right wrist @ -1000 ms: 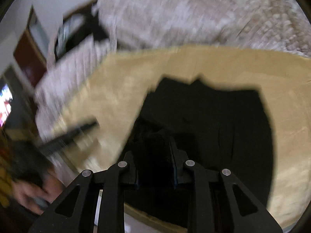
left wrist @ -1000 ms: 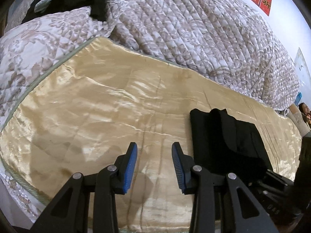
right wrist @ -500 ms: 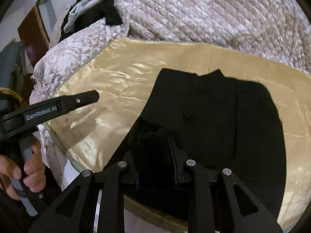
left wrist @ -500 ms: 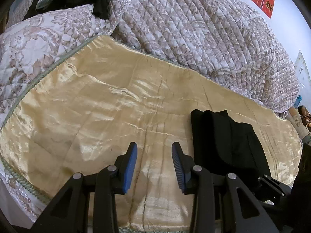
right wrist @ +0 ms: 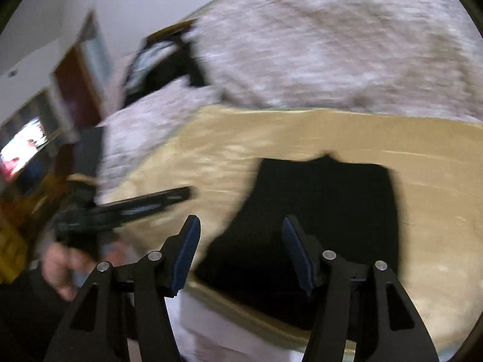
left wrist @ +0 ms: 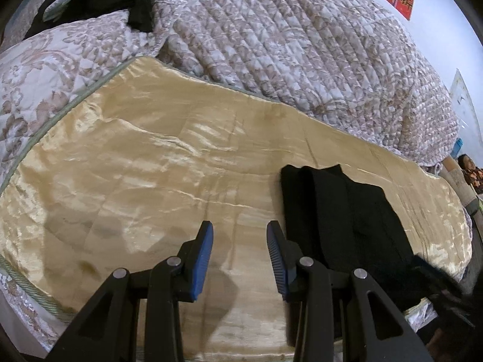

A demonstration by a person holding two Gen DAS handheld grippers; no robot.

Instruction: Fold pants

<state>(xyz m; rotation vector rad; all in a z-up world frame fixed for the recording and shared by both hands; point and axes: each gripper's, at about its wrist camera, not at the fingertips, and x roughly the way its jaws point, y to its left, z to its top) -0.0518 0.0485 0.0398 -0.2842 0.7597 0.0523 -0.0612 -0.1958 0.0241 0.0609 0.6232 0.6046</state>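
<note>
My fingers (right wrist: 297, 252) on both grippers gape, gripping nothing, over the pants (left wrist: 341, 223) folded flat on the bed (left wrist: 151, 157): soft, limp, light, best pinched at the near edge.

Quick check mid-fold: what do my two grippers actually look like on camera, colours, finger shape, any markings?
Both are matte black linkage frames with triangular cutouts and silver pivot pins. The left gripper has two narrow, tapered fingers faced with ribbed blue pads. The right gripper looks the same, its fingers showing darker blue pads in the blurred frame. No cables or sleeves show; any markings are unreadable.
</note>
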